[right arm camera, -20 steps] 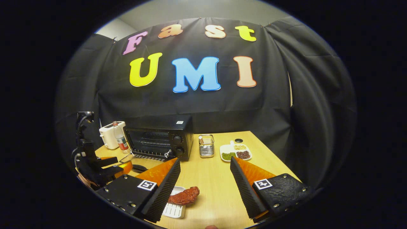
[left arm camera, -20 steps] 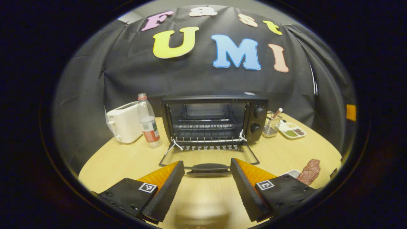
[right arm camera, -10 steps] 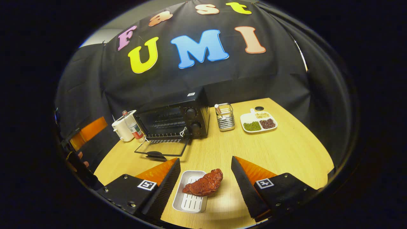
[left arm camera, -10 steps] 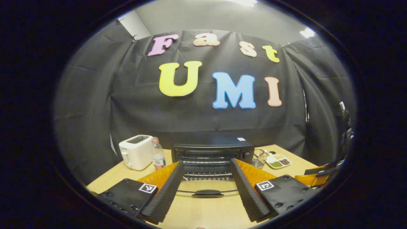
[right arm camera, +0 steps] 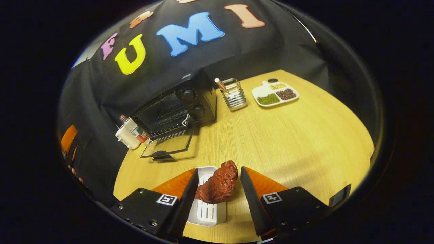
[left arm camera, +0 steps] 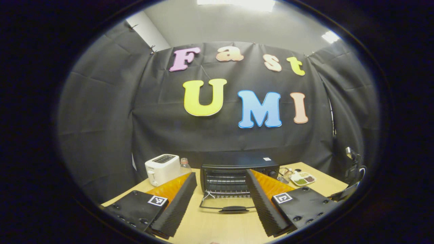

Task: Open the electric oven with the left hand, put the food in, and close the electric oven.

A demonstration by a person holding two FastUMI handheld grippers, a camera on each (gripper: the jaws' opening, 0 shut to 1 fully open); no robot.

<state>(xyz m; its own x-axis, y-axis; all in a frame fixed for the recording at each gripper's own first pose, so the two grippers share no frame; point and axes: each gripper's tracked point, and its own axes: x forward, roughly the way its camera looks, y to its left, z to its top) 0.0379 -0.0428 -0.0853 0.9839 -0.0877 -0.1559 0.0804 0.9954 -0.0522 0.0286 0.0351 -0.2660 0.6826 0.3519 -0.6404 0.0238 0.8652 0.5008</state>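
Meat between the right gripper's spread fingers, oven door down.

In the right gripper view, the right gripper (right arm camera: 217,189) has its fingers apart on either side of the red piece of meat (right arm camera: 218,183), which lies partly on a small white tray (right arm camera: 207,211) on the wooden table (right arm camera: 298,135); whether the fingers touch the meat cannot be told. Farther off, the black oven (right arm camera: 179,106) stands with its glass door (right arm camera: 168,147) folded flat on the table, a wire holder (right arm camera: 234,95) and a divided dish (right arm camera: 275,95) to its right, a bottle (right arm camera: 133,126) and white toaster (right arm camera: 124,138) to its left. In the left gripper view, the left gripper (left arm camera: 222,200) is wide open and holds nothing, raised well short of the oven (left arm camera: 237,176), whose door handle (left arm camera: 234,209) shows between its fingers.
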